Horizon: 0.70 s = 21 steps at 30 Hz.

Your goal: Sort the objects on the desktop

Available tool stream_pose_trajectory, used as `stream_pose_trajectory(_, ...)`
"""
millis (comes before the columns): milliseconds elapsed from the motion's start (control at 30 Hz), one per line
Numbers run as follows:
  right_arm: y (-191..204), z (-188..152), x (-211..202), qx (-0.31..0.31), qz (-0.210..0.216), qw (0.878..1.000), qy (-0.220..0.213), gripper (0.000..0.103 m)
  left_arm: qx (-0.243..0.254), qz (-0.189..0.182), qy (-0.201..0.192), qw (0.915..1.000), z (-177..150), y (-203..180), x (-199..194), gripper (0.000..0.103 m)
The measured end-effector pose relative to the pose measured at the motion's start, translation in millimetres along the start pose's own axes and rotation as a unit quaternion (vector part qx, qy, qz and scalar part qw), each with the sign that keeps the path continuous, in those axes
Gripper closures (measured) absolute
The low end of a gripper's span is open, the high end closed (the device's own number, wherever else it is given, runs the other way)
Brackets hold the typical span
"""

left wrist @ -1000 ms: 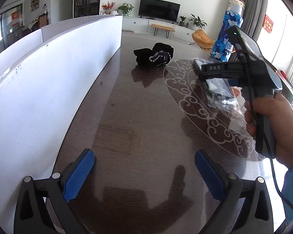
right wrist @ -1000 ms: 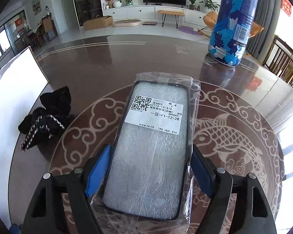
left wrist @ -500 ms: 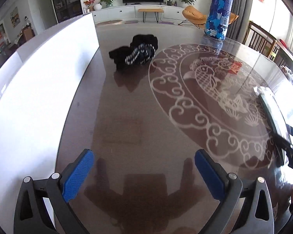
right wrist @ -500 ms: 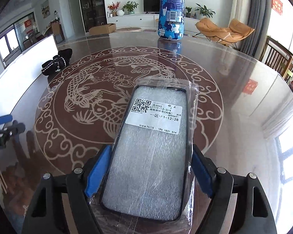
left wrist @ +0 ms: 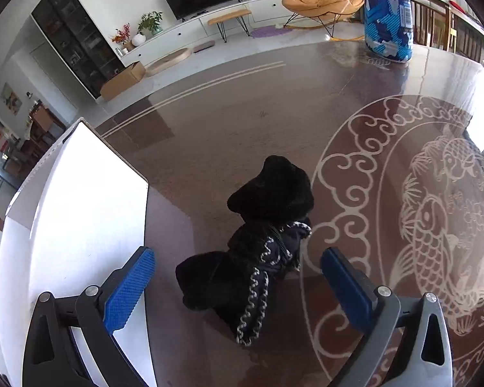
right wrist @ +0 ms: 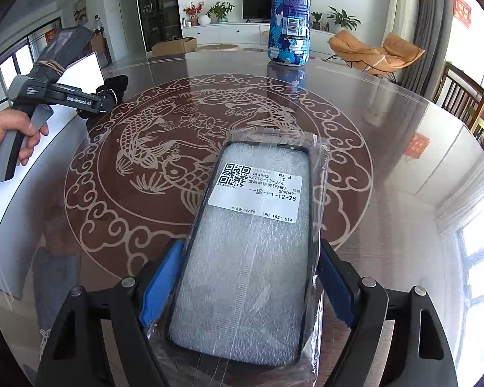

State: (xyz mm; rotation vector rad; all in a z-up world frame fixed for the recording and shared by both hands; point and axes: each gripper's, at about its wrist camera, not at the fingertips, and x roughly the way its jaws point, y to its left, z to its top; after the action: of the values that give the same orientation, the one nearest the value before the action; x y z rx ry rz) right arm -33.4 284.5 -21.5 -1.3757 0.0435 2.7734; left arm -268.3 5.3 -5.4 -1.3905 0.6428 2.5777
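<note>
The right gripper (right wrist: 247, 285) clamps a bagged phone case (right wrist: 247, 254) between its blue pads, one on each long edge; the case's long axis runs straight ahead along the fingers, label end farthest out, over the glossy round table (right wrist: 403, 148). The left gripper (left wrist: 238, 285) is spread wide, holding nothing, with a black fabric bundle (left wrist: 258, 245) lying on the table between its fingers, its length slanting away toward the right. A white board (left wrist: 80, 200) stands just left; a blue bottle (right wrist: 288, 16) stands upright at the far edge.

The blue bottle (left wrist: 388, 13) is cut off above; the left tongs' (right wrist: 108, 101) fingertips are hidden.
</note>
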Motion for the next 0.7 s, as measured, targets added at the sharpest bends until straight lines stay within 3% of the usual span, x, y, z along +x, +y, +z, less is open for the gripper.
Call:
stream_pose_trajectory(100,1,0,1,0.0,0.0,1.0,0.0,0.019,-0.015,-0.034,-0.006,0.9993,8,5,6,0.0)
stream_pose_trajectory(133,1,0,1,0.0,0.0,1.0,0.0,0.019,-0.023,-0.06,-0.008,0.9979,7,7,6,0.014)
stream_pose_trajectory(167,1,0,1,0.0,0.0,1.0,0.0,0.019,-0.037,-0.095,-0.011,0.9947,5,10,5,0.043)
stream_pose_trajectory(233,1,0,1,0.0,0.0,1.0,0.0,0.019,-0.065,-0.103,-0.007,0.9925,2,13,1,0.068)
stream_pose_trajectory(367,1,0,1,0.0,0.0,1.0,0.0,0.019,-0.094,-0.089,-0.013,0.9914,-27,9,-19,0.068)
stream_pose_trajectory(467,1,0,1,0.0,0.0,1.0,0.0,0.019,-0.132,-0.099,-0.009,0.9863,-68,0,-43,0.068)
stream_pose_trajectory(600,2,-1,1,-0.001,-0.001,1.0,0.0,0.019,-0.133,-0.108,-0.017,0.9851,-134,-33,-90,0.067)
stream_pose_trajectory(700,2,-1,1,-0.001,-0.001,1.0,0.0,0.02,-0.131,-0.1,-0.034,0.9857,-166,-62,-116,0.065)
